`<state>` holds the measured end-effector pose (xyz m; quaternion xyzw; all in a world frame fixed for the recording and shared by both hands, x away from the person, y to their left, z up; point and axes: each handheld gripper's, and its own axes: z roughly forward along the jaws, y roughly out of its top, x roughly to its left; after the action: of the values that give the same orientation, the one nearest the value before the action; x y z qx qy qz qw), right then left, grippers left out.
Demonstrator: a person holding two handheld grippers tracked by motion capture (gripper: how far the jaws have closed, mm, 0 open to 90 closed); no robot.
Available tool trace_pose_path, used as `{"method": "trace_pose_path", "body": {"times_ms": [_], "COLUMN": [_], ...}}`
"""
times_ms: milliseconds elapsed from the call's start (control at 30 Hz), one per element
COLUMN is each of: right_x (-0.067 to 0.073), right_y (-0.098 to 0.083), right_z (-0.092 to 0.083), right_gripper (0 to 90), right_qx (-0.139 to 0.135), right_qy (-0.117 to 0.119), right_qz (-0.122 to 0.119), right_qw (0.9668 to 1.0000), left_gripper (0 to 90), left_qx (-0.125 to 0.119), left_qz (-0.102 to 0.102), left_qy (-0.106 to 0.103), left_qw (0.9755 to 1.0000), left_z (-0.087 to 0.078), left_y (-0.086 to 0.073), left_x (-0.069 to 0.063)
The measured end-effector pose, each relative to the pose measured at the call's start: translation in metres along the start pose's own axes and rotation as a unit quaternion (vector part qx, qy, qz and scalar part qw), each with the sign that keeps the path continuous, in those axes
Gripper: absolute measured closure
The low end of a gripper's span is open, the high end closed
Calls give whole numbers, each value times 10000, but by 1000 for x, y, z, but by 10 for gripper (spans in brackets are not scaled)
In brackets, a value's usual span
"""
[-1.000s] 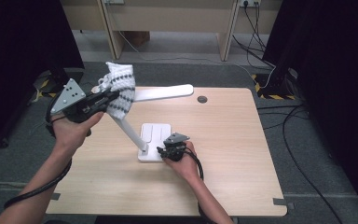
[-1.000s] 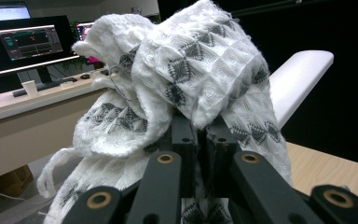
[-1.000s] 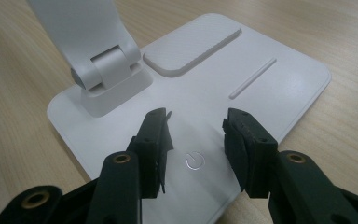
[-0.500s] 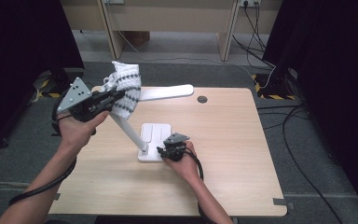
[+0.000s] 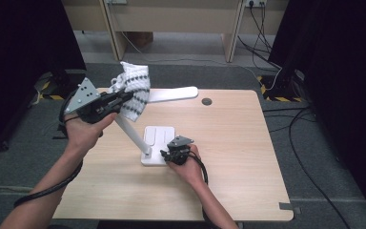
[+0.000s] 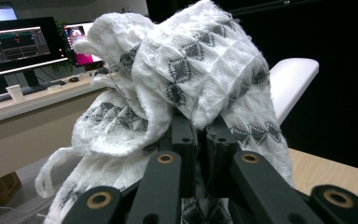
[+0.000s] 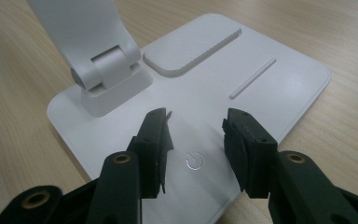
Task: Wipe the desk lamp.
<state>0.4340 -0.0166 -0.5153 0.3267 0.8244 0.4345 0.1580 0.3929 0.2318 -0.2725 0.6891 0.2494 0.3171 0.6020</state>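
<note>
Evenly lit from above; soft, faint shadows on table (image 5: 248, 143). Surroundings beyond table dark, near black. High view slightly soft. Mild sheen on lamp base (image 7: 261, 84). Monitors (image 6: 18, 44) behind cloth (image 6: 186, 79) glowing, out of focus.

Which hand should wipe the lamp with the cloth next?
Probably the left: the left gripper is shut on the cloth beside the lamp head. The right gripper stands open over the lamp base.

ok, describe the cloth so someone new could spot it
Start at the white desk lamp on the wooden table. Follow its slanted arm up to the head; the cloth is bunched there, pinched in the left claw. It is the only fabric: white waffle weave with grey diamonds.
</note>
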Motion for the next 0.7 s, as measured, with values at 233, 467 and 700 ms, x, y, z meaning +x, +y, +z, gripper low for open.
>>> {"method": "trace_pose_path", "body": {"times_ms": [233, 467, 700], "right_x": [0, 0, 0], "right_y": [0, 0, 0], "right_z": [0, 0, 0], "right_gripper": [595, 597, 597], "right_qx": [-1, -2, -4], "right_qy": [0, -4, 0], "right_qz": [2, -7, -8], "right_qw": [10000, 10000, 10000], "left_gripper": [843, 843, 842], "left_qx": [-20, -8, -14], "left_qz": [18, 53, 63], "left_qy": [-51, -90, -149], "left_qw": [10000, 9999, 9999], "left_z": [6, 10, 16], "left_y": [2, 5, 7], "left_x": [-5, -9, -13]}}
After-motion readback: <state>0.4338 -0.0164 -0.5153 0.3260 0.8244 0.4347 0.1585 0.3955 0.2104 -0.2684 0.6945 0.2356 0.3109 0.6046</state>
